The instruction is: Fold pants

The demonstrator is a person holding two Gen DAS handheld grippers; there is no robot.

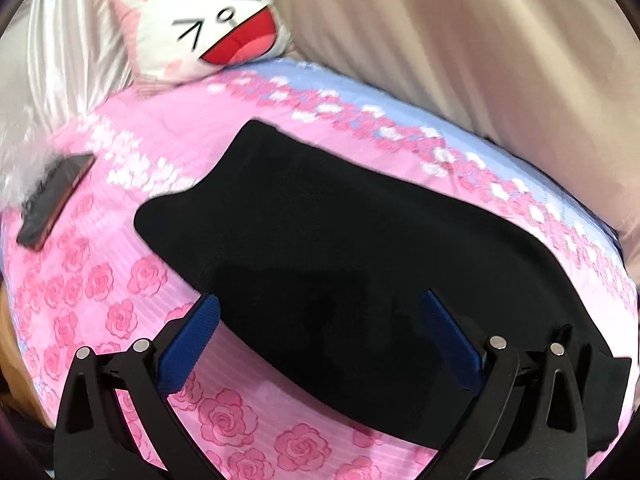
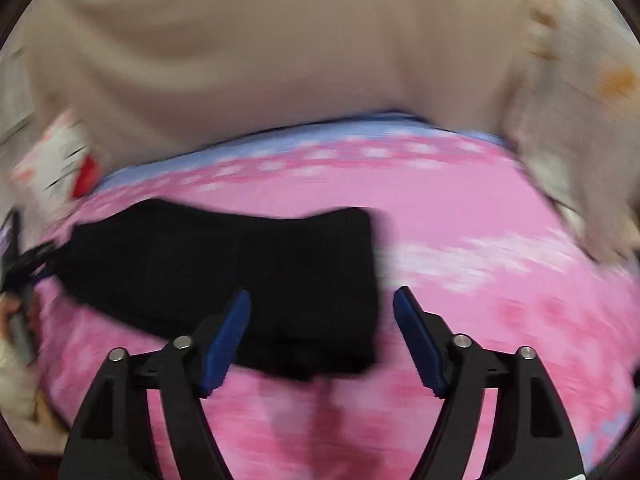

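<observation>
blur on the right, cropped edges on the left

the right wrist view is smeared throughout: the black pants (image 2: 224, 264) have soft, doubled edges, the bedsheet (image 2: 480, 300) print is only pink blotches, and the cat-face pillow (image 2: 60, 160) at the left rim is streaked and cut off. in the left wrist view the pants (image 1: 340, 240) run behind the left gripper (image 1: 320, 320) and out at the lower right, and the phone (image 1: 54, 200) is blurred near the left rim.
</observation>
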